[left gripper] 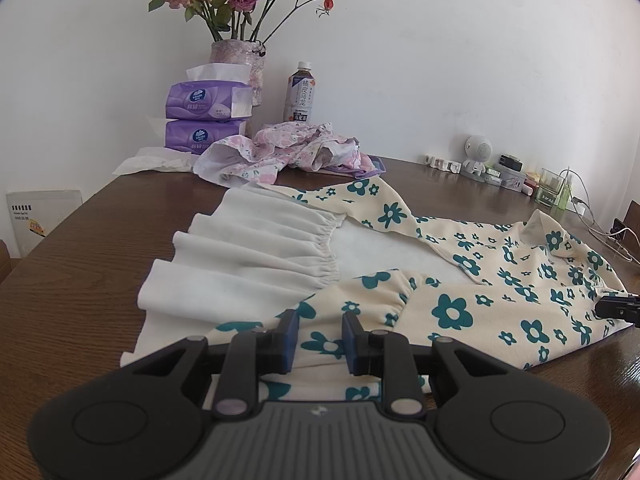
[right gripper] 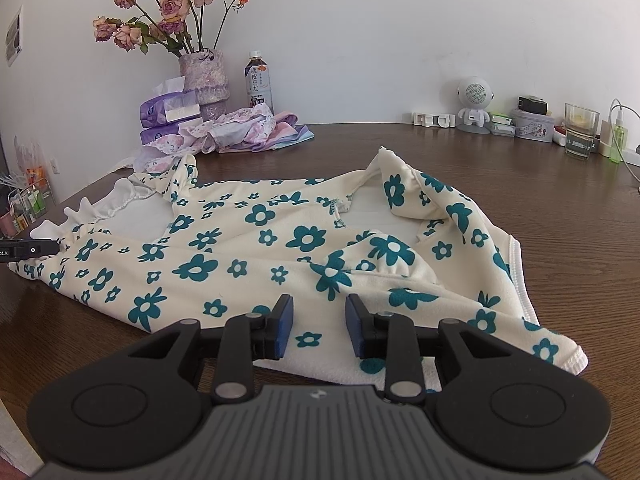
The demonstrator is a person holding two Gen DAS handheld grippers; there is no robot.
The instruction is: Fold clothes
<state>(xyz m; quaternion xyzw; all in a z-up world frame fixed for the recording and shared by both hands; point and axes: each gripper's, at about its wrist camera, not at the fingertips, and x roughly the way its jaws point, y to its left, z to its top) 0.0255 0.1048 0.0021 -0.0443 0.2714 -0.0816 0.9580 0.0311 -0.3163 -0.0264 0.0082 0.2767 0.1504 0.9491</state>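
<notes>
Tongs, left point(left gripper: 320, 336) and right point(right gripper: 319, 326), are held apart over floral dress point(right gripper: 280, 248); near hem should be pinched evenly.

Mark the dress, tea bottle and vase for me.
dress point(right gripper: 256, 264): right wrist view, printed front panel.
tea bottle point(left gripper: 299, 96): left wrist view, label.
vase point(right gripper: 206, 76): right wrist view, body below the stems.

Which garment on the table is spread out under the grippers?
The cream dress with teal flowers, spread across the near table. The other clothing, a pink floral bundle, sits crumpled by the tissue packs at the wall.
</notes>
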